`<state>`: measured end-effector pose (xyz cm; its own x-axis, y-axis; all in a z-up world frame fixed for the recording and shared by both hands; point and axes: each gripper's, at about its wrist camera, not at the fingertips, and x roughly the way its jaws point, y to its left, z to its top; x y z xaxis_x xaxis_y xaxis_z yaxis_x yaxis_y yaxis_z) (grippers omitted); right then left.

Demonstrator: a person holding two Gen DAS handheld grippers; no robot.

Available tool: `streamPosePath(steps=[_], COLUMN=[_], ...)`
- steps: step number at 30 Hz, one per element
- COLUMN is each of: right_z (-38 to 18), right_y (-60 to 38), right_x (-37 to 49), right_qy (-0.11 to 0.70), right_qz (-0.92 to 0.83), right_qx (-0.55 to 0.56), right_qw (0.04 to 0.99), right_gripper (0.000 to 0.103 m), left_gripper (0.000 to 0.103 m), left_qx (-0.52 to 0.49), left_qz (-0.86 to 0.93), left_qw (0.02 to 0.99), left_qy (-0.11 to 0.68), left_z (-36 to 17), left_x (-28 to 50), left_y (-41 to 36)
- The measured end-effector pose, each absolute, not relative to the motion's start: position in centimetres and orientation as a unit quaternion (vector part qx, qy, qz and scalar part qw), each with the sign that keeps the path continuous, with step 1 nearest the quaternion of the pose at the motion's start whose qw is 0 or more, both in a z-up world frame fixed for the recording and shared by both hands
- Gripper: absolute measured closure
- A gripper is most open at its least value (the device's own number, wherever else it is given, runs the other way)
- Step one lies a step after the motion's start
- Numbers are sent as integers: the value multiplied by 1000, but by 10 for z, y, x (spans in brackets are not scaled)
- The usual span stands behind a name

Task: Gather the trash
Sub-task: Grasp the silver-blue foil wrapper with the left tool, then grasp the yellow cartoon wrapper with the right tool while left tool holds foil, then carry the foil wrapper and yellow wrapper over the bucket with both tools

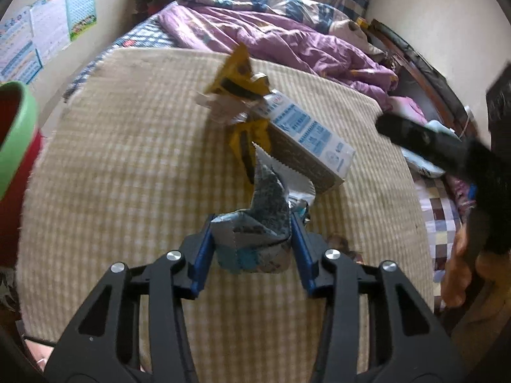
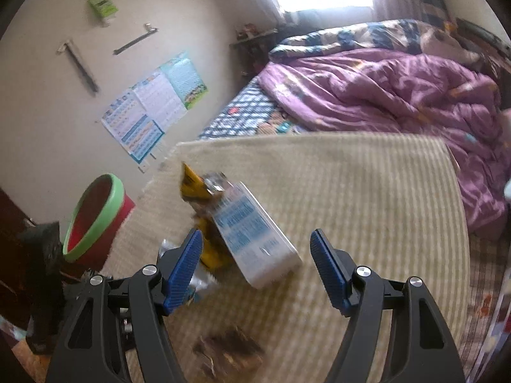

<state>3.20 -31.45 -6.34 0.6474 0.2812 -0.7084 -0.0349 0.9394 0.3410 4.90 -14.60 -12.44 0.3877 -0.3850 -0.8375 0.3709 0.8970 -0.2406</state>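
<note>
A bed (image 2: 367, 191) fills the room, its near half covered by a cream woven mat (image 1: 127, 159) of checked, ribbed texture, a rumpled purple quilt (image 2: 399, 95) heaped beyond. Beside the mat's edge stands a round red bin (image 2: 95, 223) with a green rim. On the mat lies a rectangular white carton (image 1: 306, 134) printed in blue, tilted over crumpled yellow wrappers (image 1: 239, 76). The left gripper (image 1: 252, 239) has its blue ribbed pads clenched on a crinkled silver foil packet (image 1: 255, 223), raised just above the mat. The right gripper (image 2: 255, 265) hangs with jaws released, nothing between them, above the carton's near end.
</note>
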Motion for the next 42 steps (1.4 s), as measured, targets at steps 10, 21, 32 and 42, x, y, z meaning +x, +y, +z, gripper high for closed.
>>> streamPosePath(steps=[10, 21, 32, 42], right_z=[-70, -97, -63, -47], right_y=[-247, -233, -253, -259], right_x=[101, 130, 76, 30], right_qy=[437, 472, 425, 401], right_qz=[149, 162, 161, 124], right_qx=[62, 60, 96, 132], right_qw=[885, 864, 885, 898], right_gripper=[35, 68, 72, 70], left_gripper=[54, 51, 54, 60], left_qx=[-15, -29, -34, -23], left_qz=[-187, -183, -195, -173], left_qw=[834, 833, 827, 870], left_qy=[519, 521, 526, 461], left_z=[-137, -138, -142, -105], left_x=[45, 35, 39, 34], left_y=[-116, -100, -105, -96])
